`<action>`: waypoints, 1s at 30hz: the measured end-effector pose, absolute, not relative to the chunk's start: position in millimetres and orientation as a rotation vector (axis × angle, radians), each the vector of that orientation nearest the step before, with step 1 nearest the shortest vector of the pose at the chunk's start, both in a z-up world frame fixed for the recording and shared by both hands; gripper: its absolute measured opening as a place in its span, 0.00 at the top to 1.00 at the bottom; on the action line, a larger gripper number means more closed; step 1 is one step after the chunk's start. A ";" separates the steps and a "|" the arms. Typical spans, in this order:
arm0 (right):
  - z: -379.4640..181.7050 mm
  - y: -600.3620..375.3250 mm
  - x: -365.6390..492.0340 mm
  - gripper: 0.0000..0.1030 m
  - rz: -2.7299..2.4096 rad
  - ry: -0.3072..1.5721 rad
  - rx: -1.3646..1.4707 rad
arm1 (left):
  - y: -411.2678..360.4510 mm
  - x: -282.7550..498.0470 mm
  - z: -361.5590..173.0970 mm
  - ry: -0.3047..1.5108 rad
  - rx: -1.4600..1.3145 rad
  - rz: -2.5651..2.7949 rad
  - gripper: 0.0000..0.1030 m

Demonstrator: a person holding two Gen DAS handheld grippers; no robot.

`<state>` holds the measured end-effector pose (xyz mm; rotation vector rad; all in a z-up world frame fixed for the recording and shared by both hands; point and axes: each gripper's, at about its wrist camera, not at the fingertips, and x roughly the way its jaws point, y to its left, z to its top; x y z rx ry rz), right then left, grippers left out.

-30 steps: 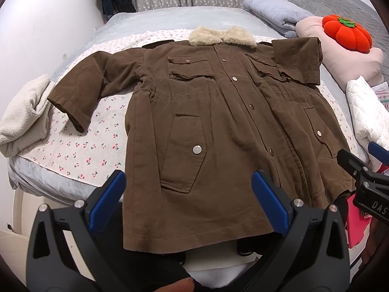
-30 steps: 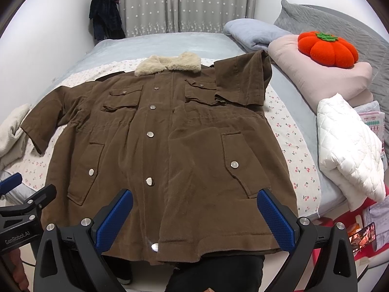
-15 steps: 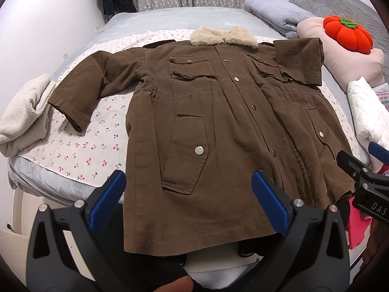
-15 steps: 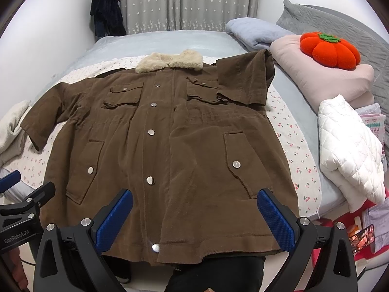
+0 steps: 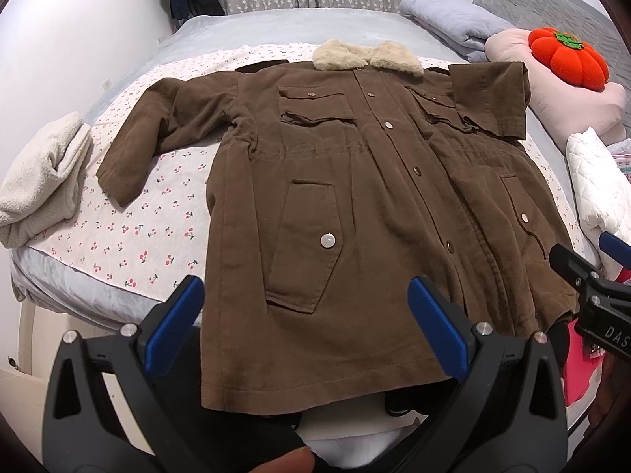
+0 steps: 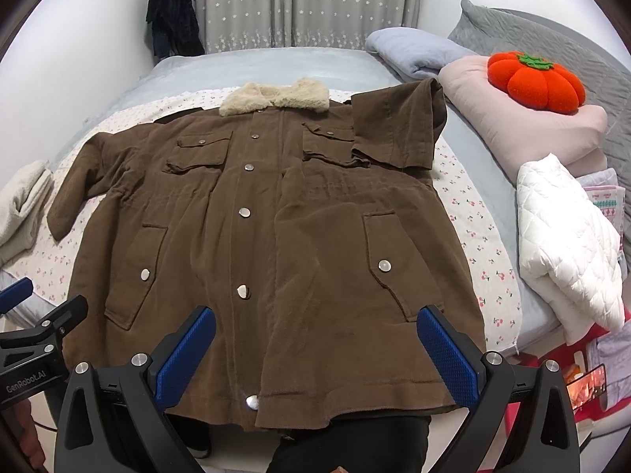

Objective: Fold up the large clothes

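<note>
Little has shifted: I hold both claws, left claw (image 5: pixel 305 315) and right claw (image 6: pixel 315 343), spread and empty above the coat (image 5: pixel 355 205) hem, its left sleeve (image 5: pixel 157 134) still unfolded.

Both wrist views look from the foot of the bed (image 5: pixel 276 27) toward the curtains (image 6: pixel 315 4) at 12 o'clock, tilted down, near the coat's (image 5: pixel 355 197) hem. The left view sits further left, the right further right; they share the whole coat, and each catches the other tongs at its edge.
</note>
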<state>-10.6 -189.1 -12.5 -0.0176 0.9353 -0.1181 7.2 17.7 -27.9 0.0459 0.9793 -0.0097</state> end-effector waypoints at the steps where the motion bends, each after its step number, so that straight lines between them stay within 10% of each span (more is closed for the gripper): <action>1: -13.0 -189.4 -10.7 0.00 -0.118 0.936 -0.017 | 18.5 7.5 -28.2 0.979 0.044 -0.008 0.01; 30: -40.4 -227.7 17.7 0.00 -0.131 1.013 0.002 | 49.1 39.7 -51.1 1.027 -0.032 -0.052 0.01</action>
